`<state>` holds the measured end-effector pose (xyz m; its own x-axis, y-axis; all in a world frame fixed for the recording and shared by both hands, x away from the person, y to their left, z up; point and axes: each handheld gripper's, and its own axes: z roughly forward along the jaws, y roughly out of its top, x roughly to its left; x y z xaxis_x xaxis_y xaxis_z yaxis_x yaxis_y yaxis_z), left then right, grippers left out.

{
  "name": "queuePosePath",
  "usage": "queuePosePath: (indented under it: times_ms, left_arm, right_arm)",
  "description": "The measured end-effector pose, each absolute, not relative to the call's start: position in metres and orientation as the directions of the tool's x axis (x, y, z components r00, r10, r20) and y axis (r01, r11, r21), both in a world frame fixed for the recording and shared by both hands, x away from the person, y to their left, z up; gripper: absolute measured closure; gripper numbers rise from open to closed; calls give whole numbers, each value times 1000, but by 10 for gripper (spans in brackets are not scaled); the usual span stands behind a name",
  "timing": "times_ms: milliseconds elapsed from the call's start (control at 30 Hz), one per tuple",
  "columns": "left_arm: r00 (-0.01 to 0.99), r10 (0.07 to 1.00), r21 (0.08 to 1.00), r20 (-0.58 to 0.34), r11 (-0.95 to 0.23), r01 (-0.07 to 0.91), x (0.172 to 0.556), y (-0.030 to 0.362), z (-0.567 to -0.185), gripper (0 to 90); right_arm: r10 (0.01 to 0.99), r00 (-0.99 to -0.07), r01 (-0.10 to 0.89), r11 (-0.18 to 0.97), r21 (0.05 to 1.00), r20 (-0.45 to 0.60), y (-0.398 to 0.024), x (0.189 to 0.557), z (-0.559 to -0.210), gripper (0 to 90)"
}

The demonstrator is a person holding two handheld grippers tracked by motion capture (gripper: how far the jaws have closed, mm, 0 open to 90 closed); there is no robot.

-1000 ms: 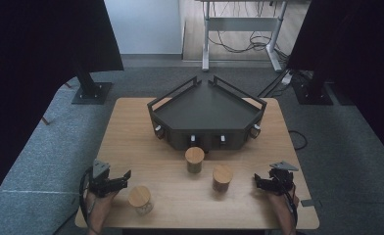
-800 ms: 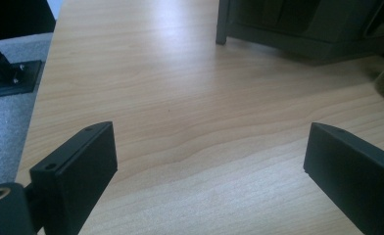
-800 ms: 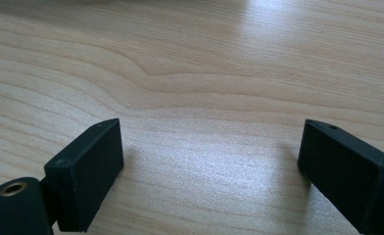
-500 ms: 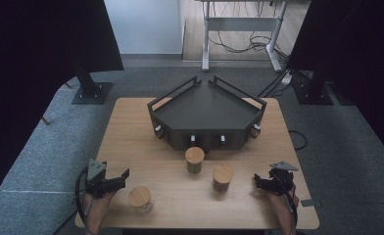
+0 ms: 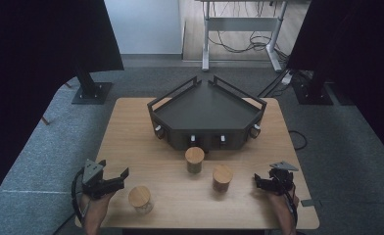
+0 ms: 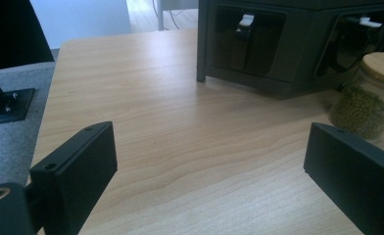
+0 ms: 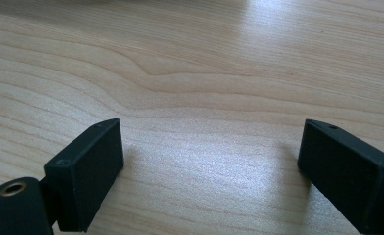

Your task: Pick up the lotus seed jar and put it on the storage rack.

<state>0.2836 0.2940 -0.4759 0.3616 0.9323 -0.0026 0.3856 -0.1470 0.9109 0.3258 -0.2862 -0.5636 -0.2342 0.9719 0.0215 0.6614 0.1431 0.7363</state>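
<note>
Nearest the person, the left gripper (image 5: 115, 179) has lifted a little off the worktop (image 5: 131, 127) since a moment ago and now hangs above the near left corner, fingers (image 6: 77, 166) spread wide with nothing between them. Just beside it, to its right, stands the near jar (image 5: 140, 198) with its wooden lid, untouched and in the same spot as before. Over at the near right corner, the right gripper (image 5: 259, 182) hasn't budged: low over bare wood, fingers (image 7: 89, 164) wide apart, holding nothing. Further in, two more lidded jars keep their places: the right jar (image 5: 222, 177) and the middle jar (image 5: 194, 159), its green contents clear in the left gripper view. Beyond them sits the dark angular tray (image 5: 207, 115). No readable writing anywhere.
</note>
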Motion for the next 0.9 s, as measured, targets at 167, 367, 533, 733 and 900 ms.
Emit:
queuePosePath:
  times_ms: [167,367,533,733,900]
  left_arm:
    - [368,930,913,-2,-148,379,281,293,-473,54]
    - [378,926,915,-12,-142,377,277,292,-472,52]
    - [383,924,917,-10,-145,373,274,290,-470,53]
    - [394,919,920,-5,-151,362,271,285,-467,53]
    - [401,916,922,-3,-152,355,266,282,-465,53]
  right_arm:
    - [972,-235,661,143,736,22,-286,326,-564,90]
    - [972,-235,661,144,736,21,-286,326,-564,90]
    - [972,-235,662,144,736,22,-286,326,-564,90]
    - [972,-236,661,145,736,20,-286,326,-564,90]
    - [972,-236,661,146,736,20,-286,326,-564,90]
